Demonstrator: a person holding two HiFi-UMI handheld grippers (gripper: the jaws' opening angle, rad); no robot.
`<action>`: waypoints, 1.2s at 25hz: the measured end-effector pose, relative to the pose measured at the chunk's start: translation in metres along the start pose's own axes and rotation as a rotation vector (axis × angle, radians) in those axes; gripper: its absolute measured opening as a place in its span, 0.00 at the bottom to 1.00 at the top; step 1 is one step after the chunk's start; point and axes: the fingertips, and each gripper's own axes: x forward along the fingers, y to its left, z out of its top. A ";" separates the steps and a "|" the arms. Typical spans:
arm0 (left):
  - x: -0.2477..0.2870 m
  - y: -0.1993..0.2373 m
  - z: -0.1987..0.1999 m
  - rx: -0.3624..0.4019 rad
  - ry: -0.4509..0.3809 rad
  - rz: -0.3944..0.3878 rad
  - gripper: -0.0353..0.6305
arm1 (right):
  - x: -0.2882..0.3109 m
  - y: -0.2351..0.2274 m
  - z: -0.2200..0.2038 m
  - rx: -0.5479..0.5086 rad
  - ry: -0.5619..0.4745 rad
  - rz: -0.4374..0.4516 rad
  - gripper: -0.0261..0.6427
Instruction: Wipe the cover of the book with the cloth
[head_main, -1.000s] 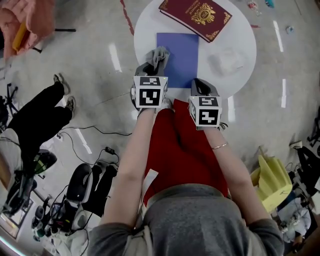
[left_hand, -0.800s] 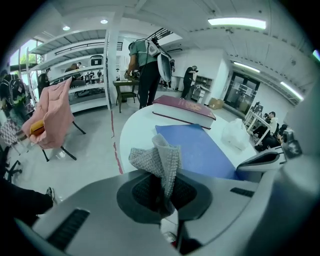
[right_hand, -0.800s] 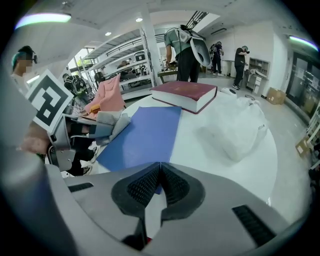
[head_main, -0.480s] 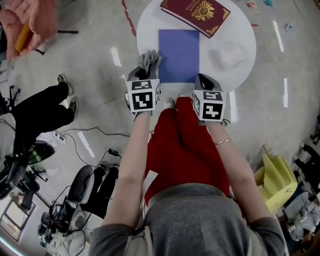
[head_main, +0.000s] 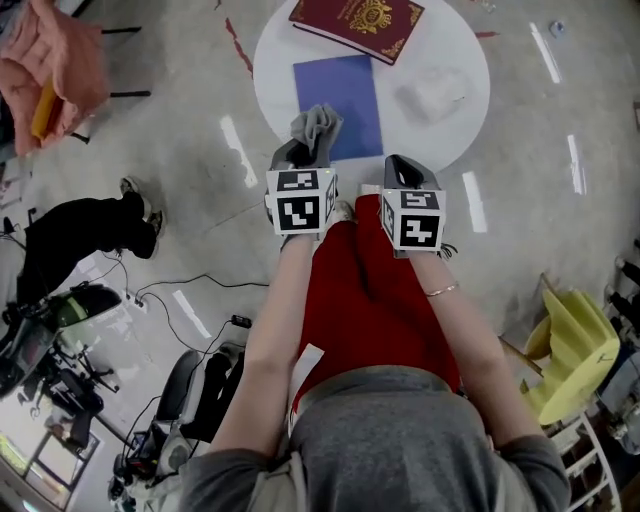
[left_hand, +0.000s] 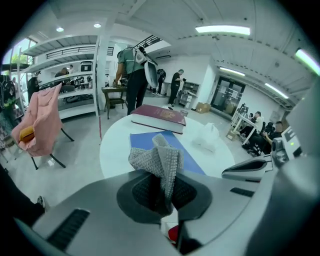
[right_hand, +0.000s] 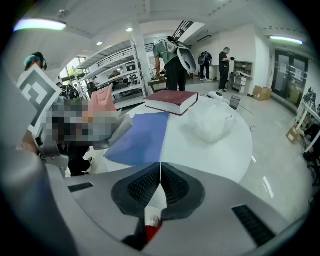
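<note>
Currently the left claw (head_main: 302, 153) is clamping the grey cloth (head_main: 316, 125) above the near-left corner of the blue book (head_main: 345, 90) on the worktop (head_main: 450, 130). The right claw (right_hand: 160, 185) is sitting closed and empty. With nothing bracing it, the book is likely to slide during wiping.

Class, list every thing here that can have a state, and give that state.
left gripper: shut on grey cloth.
right gripper: shut, empty.
grey cloth: bunched, sticking up from the jaws.
red book: closed, flat on table.
blue notebook: closed, flat on table.
white bag: crumpled, on table.
</note>
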 end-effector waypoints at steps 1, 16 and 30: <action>0.002 -0.009 0.001 0.010 0.002 -0.016 0.10 | -0.003 -0.002 -0.002 0.009 -0.002 -0.004 0.08; 0.034 -0.108 -0.013 0.136 0.088 -0.195 0.10 | -0.024 -0.036 -0.022 0.094 -0.009 -0.055 0.08; 0.027 -0.079 -0.036 0.043 0.120 -0.147 0.10 | -0.009 -0.011 -0.013 0.005 0.019 0.007 0.08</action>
